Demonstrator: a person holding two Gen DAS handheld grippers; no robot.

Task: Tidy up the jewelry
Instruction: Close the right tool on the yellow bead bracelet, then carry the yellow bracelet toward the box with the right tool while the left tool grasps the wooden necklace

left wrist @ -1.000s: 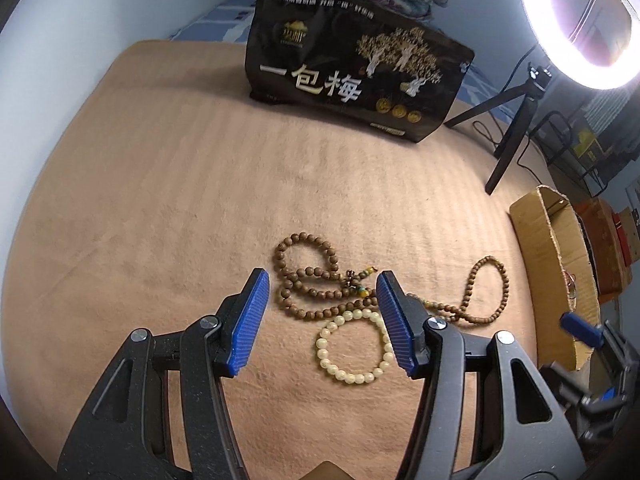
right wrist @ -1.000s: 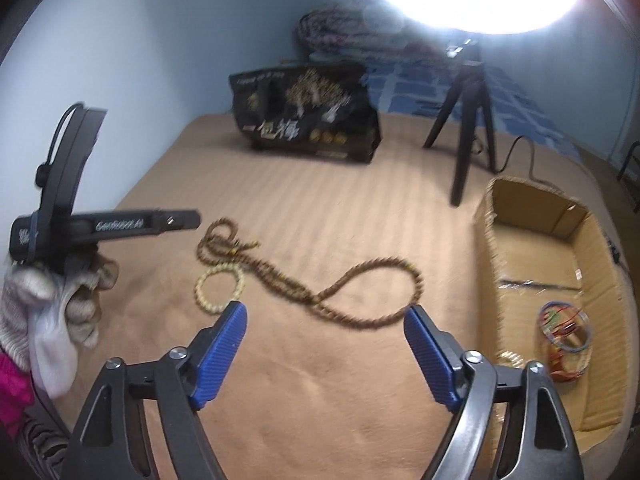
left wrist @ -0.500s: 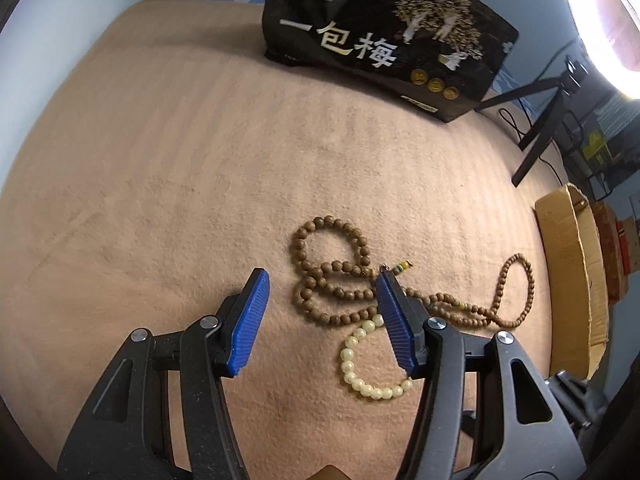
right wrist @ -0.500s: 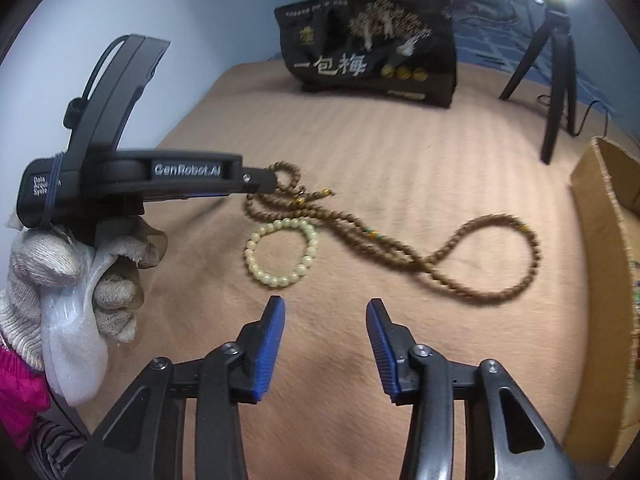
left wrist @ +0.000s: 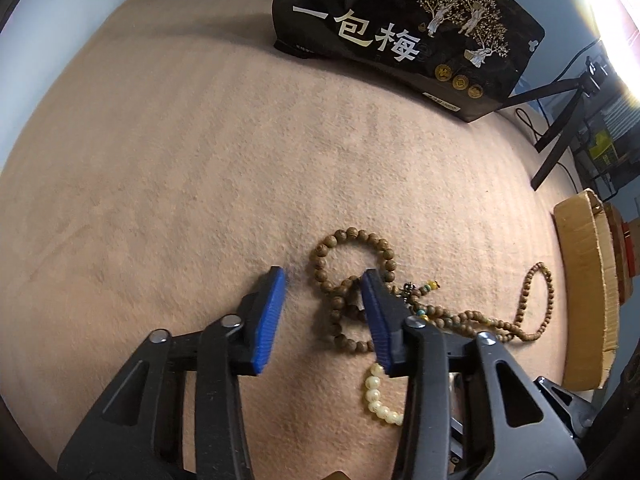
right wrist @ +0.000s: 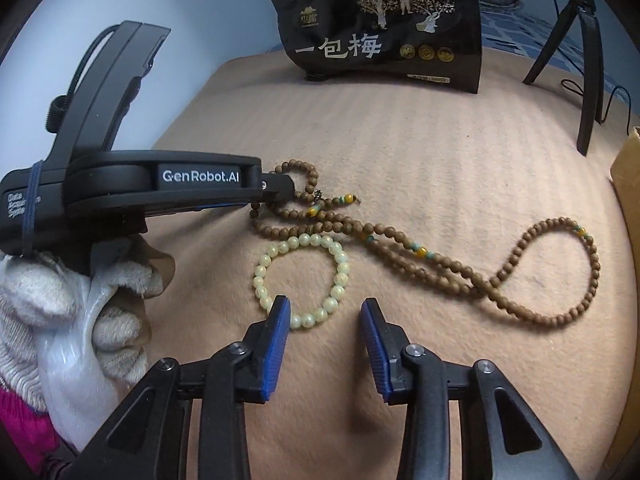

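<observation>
A long brown wooden bead necklace [right wrist: 448, 268] lies looped on the tan blanket; its coiled end [left wrist: 352, 276] is in the left wrist view. A cream bead bracelet [right wrist: 300, 280] lies beside it, partly hidden by a finger in the left wrist view [left wrist: 376, 400]. My left gripper [left wrist: 324, 312] is open, its right finger over the coiled brown beads. My right gripper [right wrist: 326, 332] is open, its left fingertip at the near edge of the cream bracelet. The left gripper also shows in the right wrist view [right wrist: 276, 192].
A black snack bag [left wrist: 404, 28] stands at the back. A black tripod [right wrist: 588, 72] stands at the back right. A cardboard box [left wrist: 584, 296] sits at the right edge of the blanket. A gloved hand [right wrist: 60, 308] holds the left gripper.
Both grippers moved forward and down toward the beads. The right gripper narrowed from wide open a second ago, then widened slightly. The left gripper now reaches the coiled brown beads.
</observation>
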